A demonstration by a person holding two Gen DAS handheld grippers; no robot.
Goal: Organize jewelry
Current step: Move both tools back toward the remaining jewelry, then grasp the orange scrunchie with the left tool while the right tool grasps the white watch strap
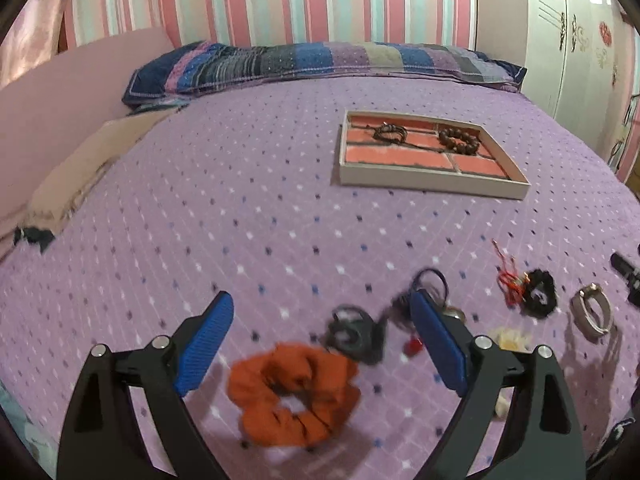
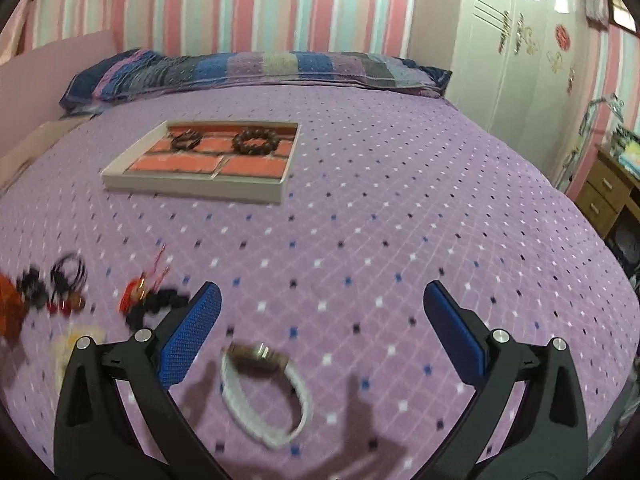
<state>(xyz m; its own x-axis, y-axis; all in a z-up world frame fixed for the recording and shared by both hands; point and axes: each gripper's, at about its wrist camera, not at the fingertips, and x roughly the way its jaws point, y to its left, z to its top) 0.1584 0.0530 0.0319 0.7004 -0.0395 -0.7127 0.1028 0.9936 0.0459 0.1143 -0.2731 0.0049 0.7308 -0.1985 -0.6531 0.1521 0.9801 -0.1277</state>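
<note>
A compartment tray (image 1: 432, 180) (image 2: 192, 192) with orange lining sits on the purple bed and holds a dark cord bracelet (image 1: 390, 133) (image 2: 185, 139) and a brown bead bracelet (image 1: 460, 141) (image 2: 256, 142). My left gripper (image 1: 320, 308) is open above an orange scrunchie (image 1: 294, 394), with a dark watch (image 1: 354, 334) just beyond. My right gripper (image 2: 320, 300) is open above a white-strap watch (image 2: 266, 392) (image 1: 592, 314). A black scrunchie (image 1: 540, 294) (image 2: 154, 306), a red cord piece (image 1: 510, 280) (image 2: 138, 286) and black hair ties (image 1: 430, 280) (image 2: 68, 272) lie loose.
A striped pillow (image 1: 320, 64) (image 2: 248, 66) lies at the bed's head. A white wardrobe (image 2: 512, 40) stands at the right, and a wooden drawer unit (image 2: 604, 188) beside the bed. A pale fluffy item (image 1: 512, 338) lies behind my left gripper's right finger.
</note>
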